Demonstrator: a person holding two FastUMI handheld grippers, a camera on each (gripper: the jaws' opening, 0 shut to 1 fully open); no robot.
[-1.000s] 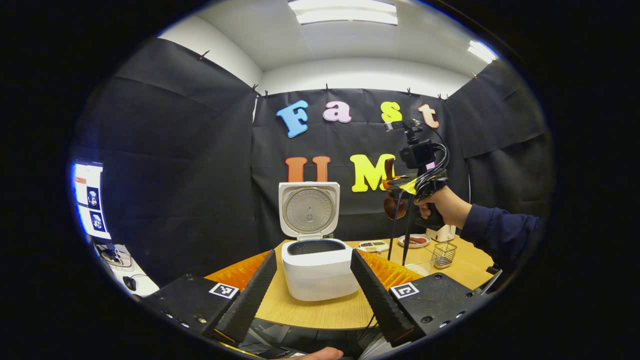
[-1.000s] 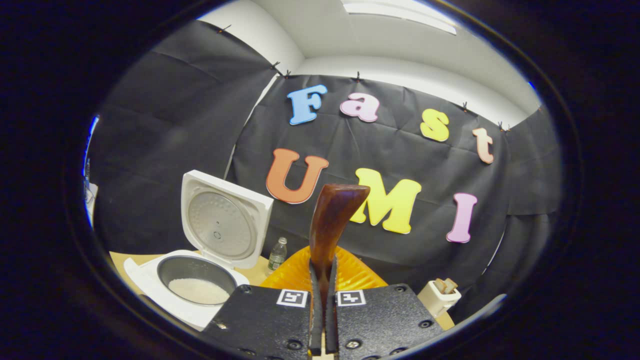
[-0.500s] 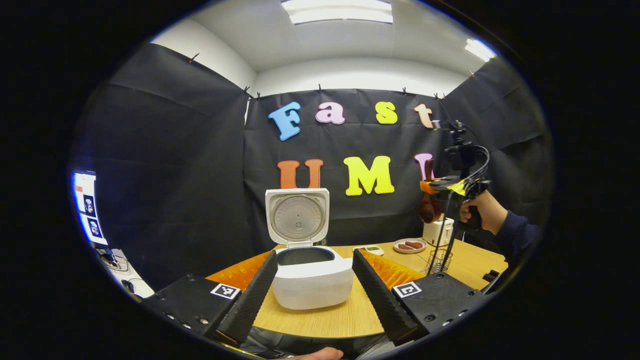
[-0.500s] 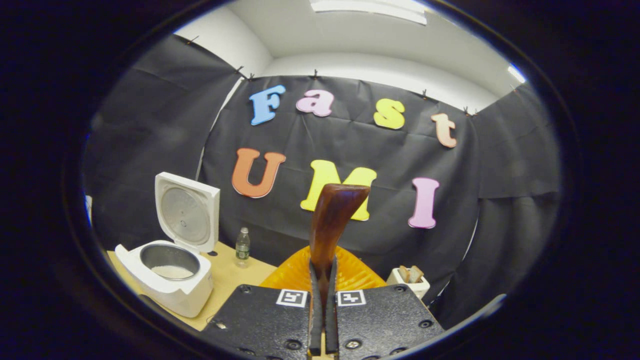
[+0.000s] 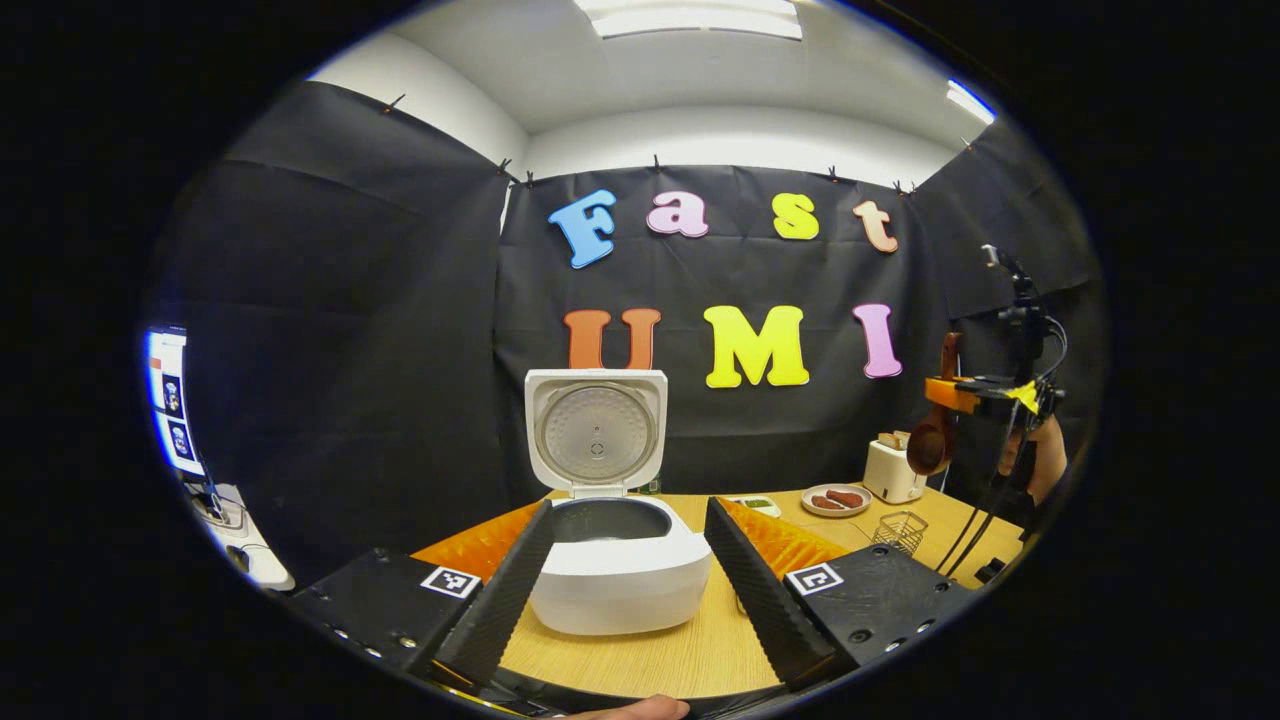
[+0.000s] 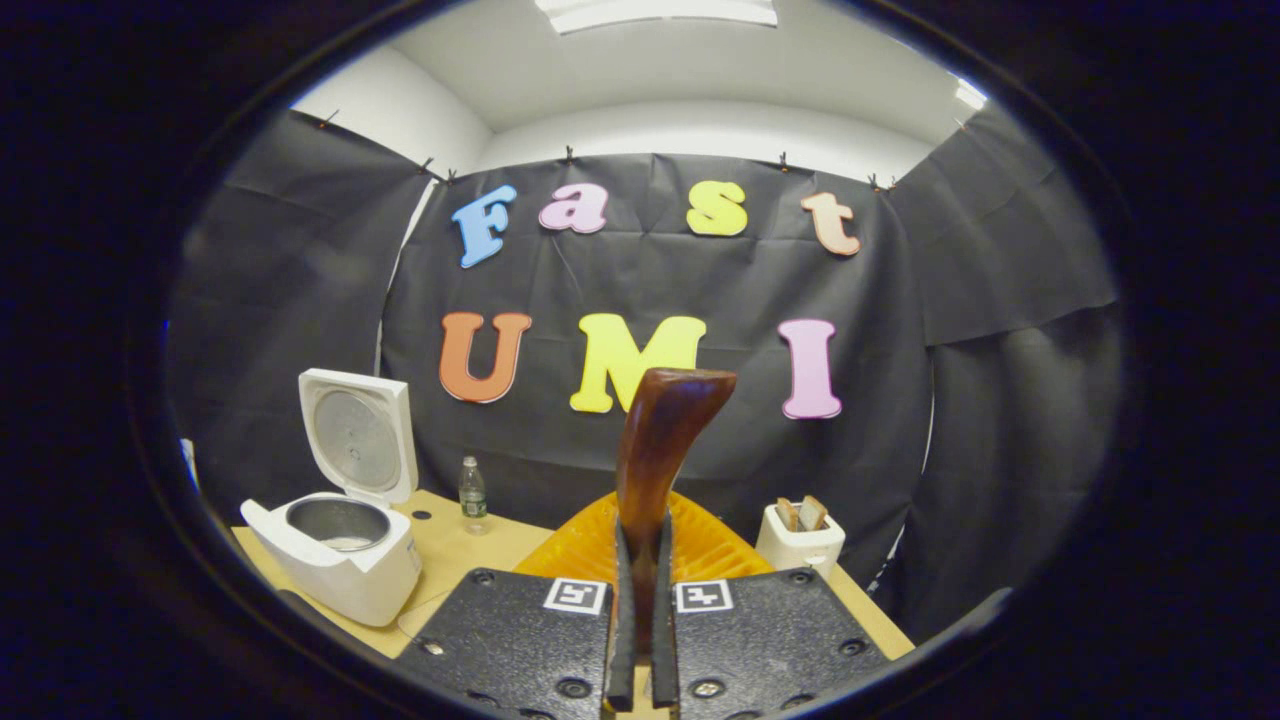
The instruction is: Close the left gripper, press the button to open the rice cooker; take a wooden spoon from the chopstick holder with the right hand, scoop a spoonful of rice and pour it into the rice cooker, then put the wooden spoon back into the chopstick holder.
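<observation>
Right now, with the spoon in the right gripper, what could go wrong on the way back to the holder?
The right gripper pinches the wooden spoon low on its handle, so it might twist or slip. The chopstick holder is a small wire basket beside the toaster and plate; a lowered spoon could miss or tip it.

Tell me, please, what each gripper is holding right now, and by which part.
The right gripper holds the wooden spoon by its handle, bowl hanging below, seen in the left gripper view. The left gripper is open and holds nothing.
</observation>
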